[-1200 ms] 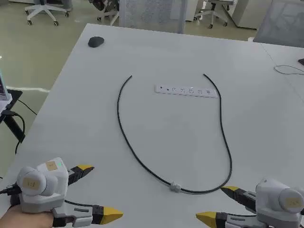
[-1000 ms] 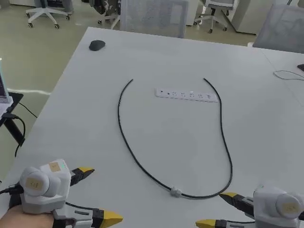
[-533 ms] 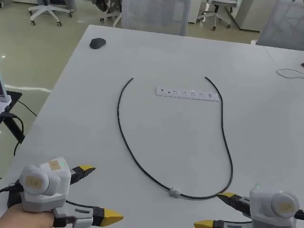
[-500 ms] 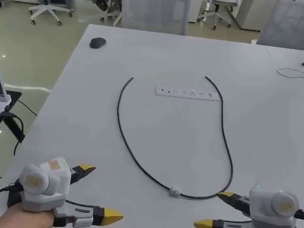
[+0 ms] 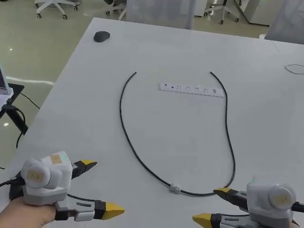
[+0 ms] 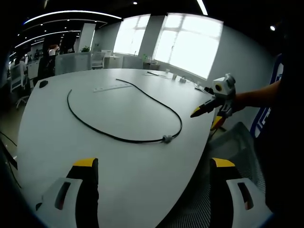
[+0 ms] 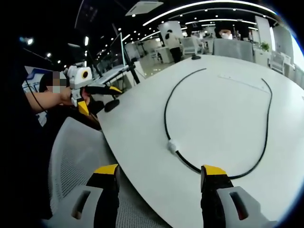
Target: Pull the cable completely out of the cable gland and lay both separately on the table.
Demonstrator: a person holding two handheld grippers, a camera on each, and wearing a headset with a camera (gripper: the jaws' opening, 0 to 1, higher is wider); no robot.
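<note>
A white power strip [image 5: 191,89] is lying on the grey table [image 5: 180,137], and everything else is placing itself around it. The black cable [image 5: 120,107] is lying in a wide U. Its two ends are resting just beside the strip's left and right ends, and the loop is sagging away from the strip toward the person. The small pale cable gland [image 5: 175,188] is sitting on the cable at the bottom of that loop, well apart from the strip, with the cable running through it.

The left gripper [image 5: 107,186] is hovering nearer the person than the strip and off to its left, jaws spread wide around nothing. The right gripper [image 5: 205,204] is hovering near the gland, on the side away from the strip, and is likewise gaping and empty. A dark mouse [image 5: 101,36] is lying beyond the strip, toward the far left corner.
</note>
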